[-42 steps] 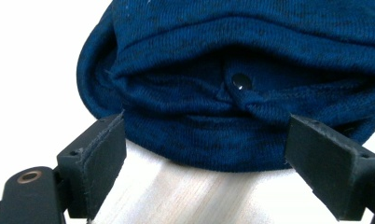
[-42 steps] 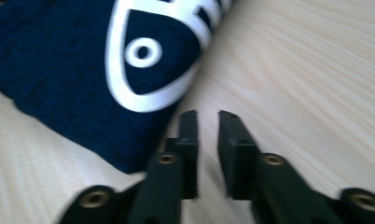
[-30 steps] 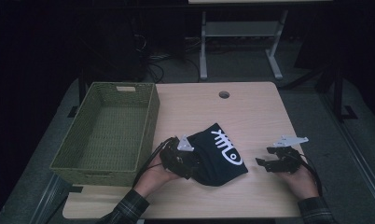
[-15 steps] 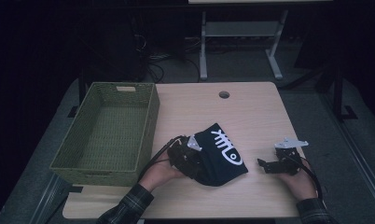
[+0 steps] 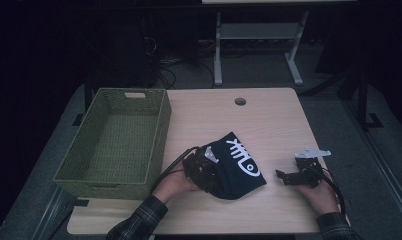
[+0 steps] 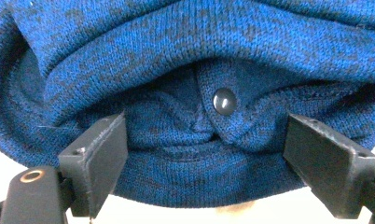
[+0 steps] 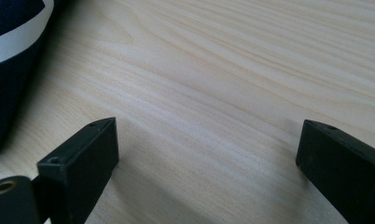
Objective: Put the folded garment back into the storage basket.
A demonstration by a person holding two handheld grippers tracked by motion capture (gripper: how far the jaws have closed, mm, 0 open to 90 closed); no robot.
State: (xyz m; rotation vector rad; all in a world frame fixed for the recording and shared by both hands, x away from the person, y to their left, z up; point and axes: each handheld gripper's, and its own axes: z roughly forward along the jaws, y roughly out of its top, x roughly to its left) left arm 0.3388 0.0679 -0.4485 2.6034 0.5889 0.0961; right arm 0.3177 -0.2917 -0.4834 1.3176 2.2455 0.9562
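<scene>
Where the garment (image 6: 185, 70) folds, a snap (image 6: 224, 101) shows.

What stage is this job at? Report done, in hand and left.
Done: nothing shows as put away; the green basket holds nothing. In hand: the left claw is open with its jaws either side of the blue knit garment's folded edge, near a snap button, not yet closed. The right claw is open over bare table. Left: probably gripping the garment and moving it.
</scene>
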